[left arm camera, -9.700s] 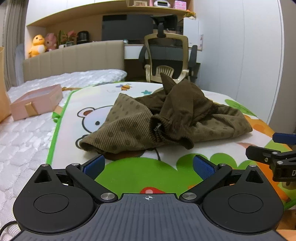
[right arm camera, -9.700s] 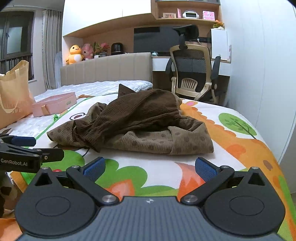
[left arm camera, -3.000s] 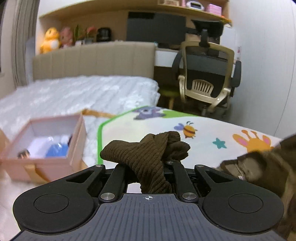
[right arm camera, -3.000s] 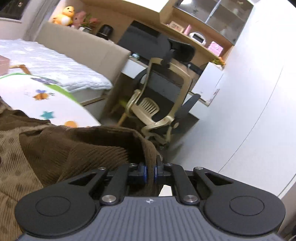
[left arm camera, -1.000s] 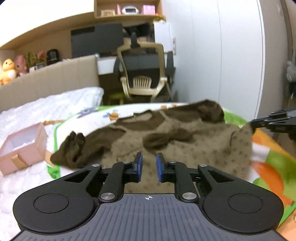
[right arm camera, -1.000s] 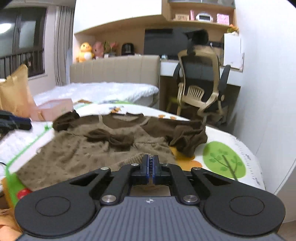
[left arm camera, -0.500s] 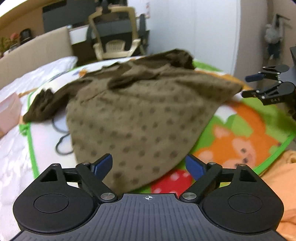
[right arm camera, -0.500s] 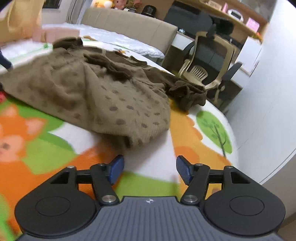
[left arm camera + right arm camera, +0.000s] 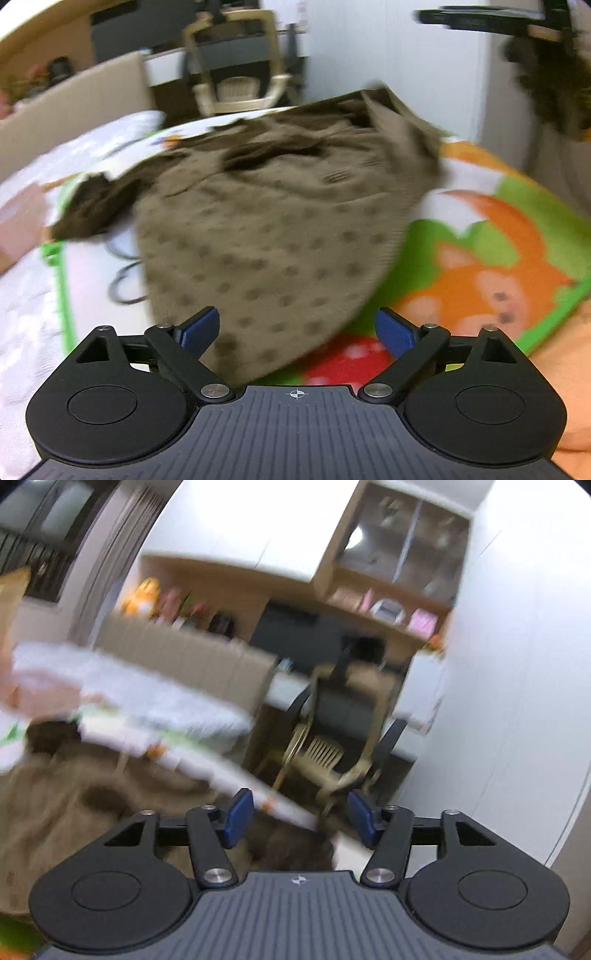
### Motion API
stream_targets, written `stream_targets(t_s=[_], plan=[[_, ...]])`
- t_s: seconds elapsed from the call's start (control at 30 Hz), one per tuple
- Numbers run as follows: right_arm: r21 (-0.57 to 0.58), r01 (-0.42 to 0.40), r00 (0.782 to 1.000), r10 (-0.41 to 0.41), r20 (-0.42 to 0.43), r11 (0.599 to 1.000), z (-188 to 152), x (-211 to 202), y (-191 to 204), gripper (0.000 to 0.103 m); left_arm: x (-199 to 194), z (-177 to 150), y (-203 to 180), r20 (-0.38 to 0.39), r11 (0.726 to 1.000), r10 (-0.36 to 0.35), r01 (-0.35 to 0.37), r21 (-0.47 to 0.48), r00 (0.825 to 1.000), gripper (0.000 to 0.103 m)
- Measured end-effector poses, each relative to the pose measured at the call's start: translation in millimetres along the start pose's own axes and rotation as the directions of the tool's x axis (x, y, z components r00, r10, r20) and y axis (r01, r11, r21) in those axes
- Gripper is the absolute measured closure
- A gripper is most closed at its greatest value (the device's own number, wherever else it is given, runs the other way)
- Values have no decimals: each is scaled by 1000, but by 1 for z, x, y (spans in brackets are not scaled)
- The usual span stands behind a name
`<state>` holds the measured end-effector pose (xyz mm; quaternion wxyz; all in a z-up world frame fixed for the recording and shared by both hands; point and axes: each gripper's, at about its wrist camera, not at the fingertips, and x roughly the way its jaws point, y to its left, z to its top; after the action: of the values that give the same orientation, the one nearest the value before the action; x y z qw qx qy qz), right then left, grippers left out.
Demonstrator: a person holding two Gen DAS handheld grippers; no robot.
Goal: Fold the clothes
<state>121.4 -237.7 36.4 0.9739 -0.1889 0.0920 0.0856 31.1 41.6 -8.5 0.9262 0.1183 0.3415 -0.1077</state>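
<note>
A tan dotted garment [image 9: 266,229] with dark brown sleeves lies spread on the cartoon play mat [image 9: 480,258]. My left gripper [image 9: 297,330] hovers just over its near hem, its jaws opening wide; the hem shows between the pads but neither presses on it. High at the right of the left wrist view, the right gripper [image 9: 480,16] points left. In its own blurred view my right gripper [image 9: 301,818] stands open above a dark brown sleeve [image 9: 291,849], not touching it, with the garment [image 9: 74,805] to its left.
A pink box [image 9: 18,218] sits on the white bedding at the left, and a black cable [image 9: 122,280] loops on the mat beside the garment. An office chair [image 9: 332,738] stands beyond the bed's far end. Orange cloth [image 9: 561,350] shows at the near right.
Both grippers went from shut to open and let the hem drop. Since half a second ago the right gripper has risen and its view swung up to the room; the left has barely moved.
</note>
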Motion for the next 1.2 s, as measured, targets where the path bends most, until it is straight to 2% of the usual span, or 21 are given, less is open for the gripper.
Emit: stream_targets(t_s=[0.1, 0.2, 0.27, 0.33, 0.43, 0.53, 0.6, 0.63, 0.7, 0.8, 0.9, 1.0, 1.1, 1.13, 1.2], plan=[[-24, -84, 992, 81, -94, 996, -29, -6, 8, 35, 3, 0, 22, 5, 989, 141, -140, -35, 990, 8], [-25, -195, 966, 188, -175, 980, -52, -19, 19, 28, 2, 3, 50, 10, 963, 245, -242, -119, 969, 8], [-54, -222, 956, 207, -211, 973, -60, -20, 31, 27, 0, 6, 67, 10, 949, 260, -254, -186, 966, 8], [-77, -215, 954, 192, -231, 974, -66, -13, 43, 27, 1, 7, 71, 3, 949, 237, -231, -213, 972, 8], [-84, -163, 959, 138, -248, 983, -65, 14, 51, 27, 5, 5, 64, -5, 966, 172, -170, -195, 985, 8], [-178, -86, 968, 40, -249, 980, -63, 55, 62, 27, 11, 1, 49, -26, 988, 79, -82, -131, 997, 7], [-261, 36, 982, -83, -171, 965, -64, 63, 59, 28, 14, -2, 41, -29, 992, 85, -87, -88, 996, 6], [-279, 114, 980, -154, -125, 954, -63, 66, 54, 28, 14, -2, 42, -31, 991, 108, -110, -79, 994, 6], [-236, 202, 971, -225, -76, 951, -57, 56, 38, 34, 12, -2, 48, -27, 980, 184, -185, -77, 983, 6], [-153, 269, 960, -278, -40, 951, -49, 23, 6, 34, -2, 0, 68, -4, 939, 329, -328, -105, 944, 6], [-100, 235, 970, -240, -43, 967, -43, -14, -14, 34, -30, 5, 85, 52, 914, 380, -366, -175, 924, 6], [-104, 200, 978, -205, -47, 974, -43, -41, -19, 30, -52, 13, 86, 105, 911, 391, -368, -187, 914, 6], [-174, 125, 981, -148, -127, 977, -60, -54, -20, 17, -63, 13, 79, 117, 923, 365, -343, -172, 924, 7], [-178, 73, 978, -105, -180, 981, -69, -57, -20, 16, -65, 12, 78, 112, 932, 344, -324, -163, 932, 7], [-161, -41, 966, -2, -259, 986, -88, -65, -20, 16, -66, 6, 75, 75, 957, 266, -254, -144, 961, 7]])
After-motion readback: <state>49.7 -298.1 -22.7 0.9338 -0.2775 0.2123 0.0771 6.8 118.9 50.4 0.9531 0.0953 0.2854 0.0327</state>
